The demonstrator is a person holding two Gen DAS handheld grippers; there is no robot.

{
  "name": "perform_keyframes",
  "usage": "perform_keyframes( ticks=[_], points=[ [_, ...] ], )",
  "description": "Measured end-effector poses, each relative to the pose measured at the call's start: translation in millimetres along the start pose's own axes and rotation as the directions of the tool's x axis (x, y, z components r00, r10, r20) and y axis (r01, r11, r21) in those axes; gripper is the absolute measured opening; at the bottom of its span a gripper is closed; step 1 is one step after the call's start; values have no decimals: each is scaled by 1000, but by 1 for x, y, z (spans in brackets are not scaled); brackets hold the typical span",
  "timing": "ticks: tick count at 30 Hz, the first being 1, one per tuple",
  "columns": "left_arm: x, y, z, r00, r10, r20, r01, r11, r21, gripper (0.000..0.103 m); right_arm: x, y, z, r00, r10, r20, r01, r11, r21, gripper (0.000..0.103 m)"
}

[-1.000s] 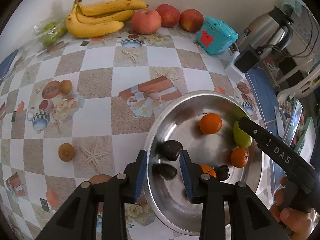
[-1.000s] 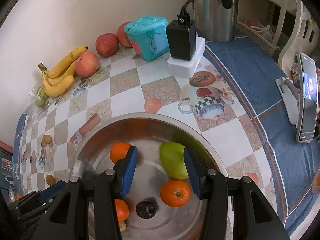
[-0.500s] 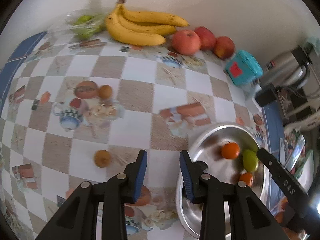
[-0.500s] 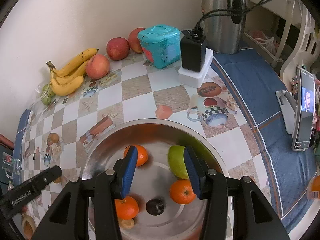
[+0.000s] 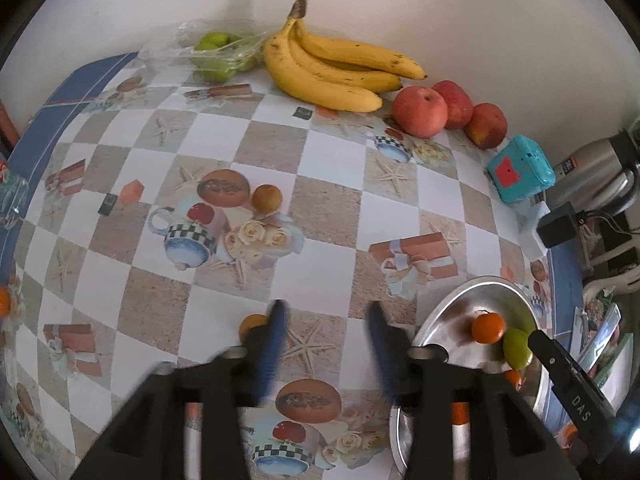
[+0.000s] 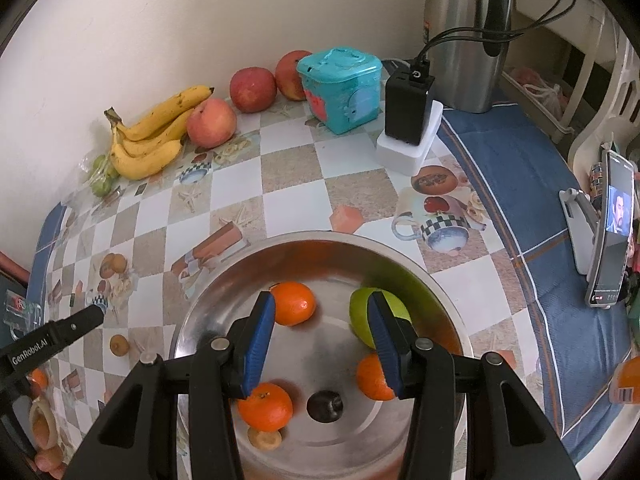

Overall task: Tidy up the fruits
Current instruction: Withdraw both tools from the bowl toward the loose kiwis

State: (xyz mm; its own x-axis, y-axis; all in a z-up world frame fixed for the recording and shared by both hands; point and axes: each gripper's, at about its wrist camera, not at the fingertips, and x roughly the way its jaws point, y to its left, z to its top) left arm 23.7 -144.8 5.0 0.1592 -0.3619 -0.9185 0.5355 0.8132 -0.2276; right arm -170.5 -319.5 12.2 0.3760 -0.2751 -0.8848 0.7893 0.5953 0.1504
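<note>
A steel bowl [image 6: 436,292] holds three oranges [image 6: 294,303], a green fruit [image 6: 362,314], a dark fruit [image 6: 325,406] and a small brown fruit. My right gripper [image 6: 322,326] is open and empty above the bowl. My left gripper [image 5: 326,328] is open and empty over the tablecloth, left of the bowl [image 5: 460,300]. A small brown fruit [image 5: 250,323] lies just beside its left finger. Another small brown fruit [image 5: 267,198] lies further back. Bananas [image 5: 336,70], three apples [image 5: 420,111] and bagged green fruit [image 5: 216,54] line the wall.
A teal box [image 6: 340,88], a black charger on a white block [image 6: 408,120] and a steel kettle [image 6: 468,32] stand at the back right. A phone on a stand [image 6: 610,232] is at the far right on the blue cloth.
My left gripper has swung left, out of the bowl, and now hangs over the tablecloth. The dark fruit it hovered over stays in the bowl. My right gripper has pulled back slightly.
</note>
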Motion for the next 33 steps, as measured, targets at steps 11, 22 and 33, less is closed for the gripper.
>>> perform_keyframes(
  ticks=[11,22,33],
  points=[
    [5,10,-1,999,35,-1,-35,999,-30,95,5,5,-2,1000,-10,4,10,1000,-23,81],
    [0,17,4,994,98,40,-97,995,-27,103,2,7,0,999,-6,39,7,1000,-26,98],
    [-11,26,10,990,121,69,-120,993,-10,103,0,8,-1,998,36,46,-36,999,2,98]
  ],
)
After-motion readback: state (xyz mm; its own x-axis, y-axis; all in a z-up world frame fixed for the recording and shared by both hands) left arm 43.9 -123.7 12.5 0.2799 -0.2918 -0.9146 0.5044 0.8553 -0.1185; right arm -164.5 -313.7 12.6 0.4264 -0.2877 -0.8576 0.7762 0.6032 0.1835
